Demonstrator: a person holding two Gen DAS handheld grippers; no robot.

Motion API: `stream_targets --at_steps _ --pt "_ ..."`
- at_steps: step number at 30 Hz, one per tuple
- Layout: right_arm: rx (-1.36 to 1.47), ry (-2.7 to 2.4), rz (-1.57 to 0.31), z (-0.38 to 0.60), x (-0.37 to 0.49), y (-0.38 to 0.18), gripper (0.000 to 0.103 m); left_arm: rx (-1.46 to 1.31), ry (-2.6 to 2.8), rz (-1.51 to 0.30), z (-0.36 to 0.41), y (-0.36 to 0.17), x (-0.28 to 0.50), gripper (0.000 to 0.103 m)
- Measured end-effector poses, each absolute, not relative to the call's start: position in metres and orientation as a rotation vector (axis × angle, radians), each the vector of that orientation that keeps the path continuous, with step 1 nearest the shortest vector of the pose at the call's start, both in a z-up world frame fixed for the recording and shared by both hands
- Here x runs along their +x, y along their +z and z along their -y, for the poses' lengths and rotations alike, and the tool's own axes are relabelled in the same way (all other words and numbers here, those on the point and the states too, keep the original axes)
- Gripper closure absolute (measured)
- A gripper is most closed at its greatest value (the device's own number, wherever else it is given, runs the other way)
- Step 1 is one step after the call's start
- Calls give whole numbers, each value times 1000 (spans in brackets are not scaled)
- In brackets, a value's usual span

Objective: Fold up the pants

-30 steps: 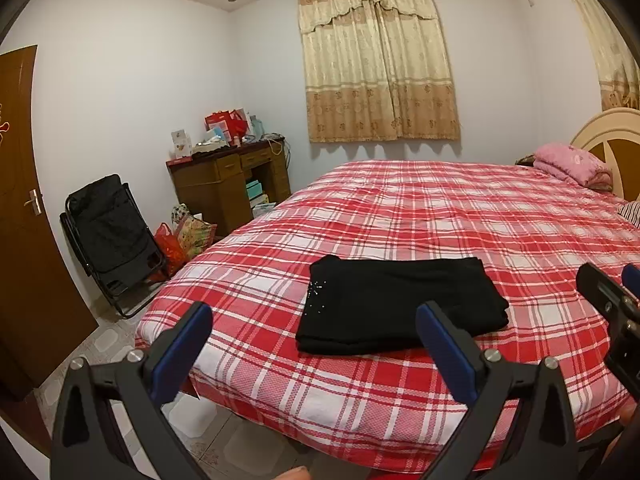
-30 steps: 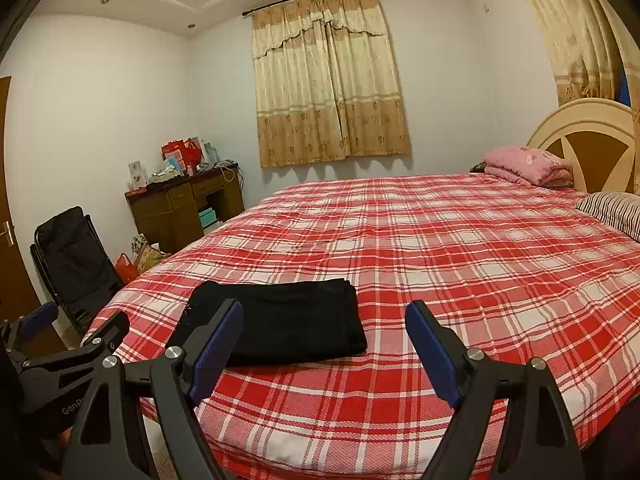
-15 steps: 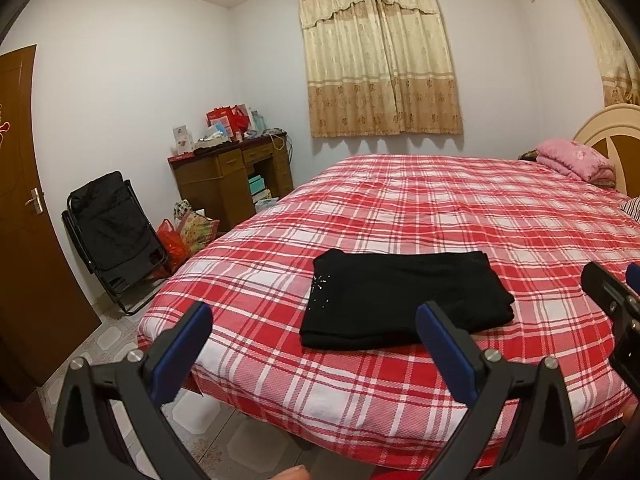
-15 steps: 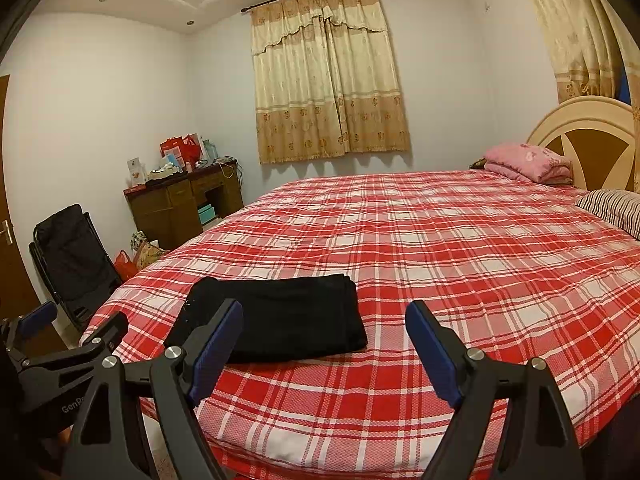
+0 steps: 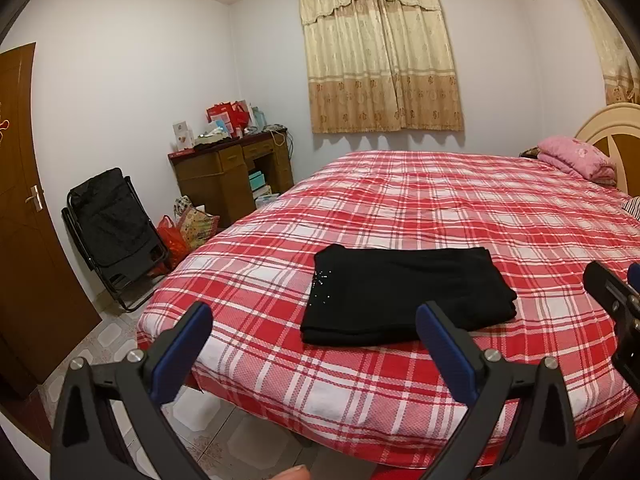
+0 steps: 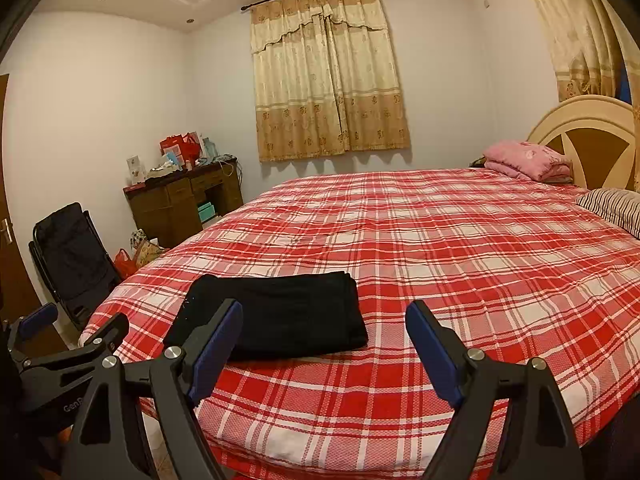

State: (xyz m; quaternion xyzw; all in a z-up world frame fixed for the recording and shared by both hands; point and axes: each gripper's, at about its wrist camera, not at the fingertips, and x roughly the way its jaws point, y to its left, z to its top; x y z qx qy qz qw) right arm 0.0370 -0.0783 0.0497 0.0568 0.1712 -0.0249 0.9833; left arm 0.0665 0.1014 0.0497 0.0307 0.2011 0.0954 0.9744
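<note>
Black pants (image 5: 404,294) lie folded into a flat rectangle on the red plaid bed (image 5: 460,208), near its front edge. They also show in the right wrist view (image 6: 276,314). My left gripper (image 5: 314,336) is open and empty, held back from the bed's edge, in front of and below the pants. My right gripper (image 6: 324,338) is open and empty, held above the bed's front edge just right of the pants. Neither gripper touches the pants. The left gripper's body shows at the lower left of the right wrist view (image 6: 60,360).
A pink folded blanket (image 6: 524,158) and a striped pillow (image 6: 612,206) lie by the headboard (image 6: 588,138). A wooden desk (image 5: 232,172) with clutter, bags (image 5: 188,228) and a black folding chair (image 5: 112,228) stand left of the bed. A brown door (image 5: 20,220) is at far left.
Both grippers have drawn back and risen slightly from the bed. The pants lie still and both grippers stay open.
</note>
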Motion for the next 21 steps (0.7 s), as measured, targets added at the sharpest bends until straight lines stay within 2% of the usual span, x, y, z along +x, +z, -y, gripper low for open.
stream_targets --at_steps 21 --pt "120 -49 -364 78 43 47 18 73 193 -419 -103 46 69 0"
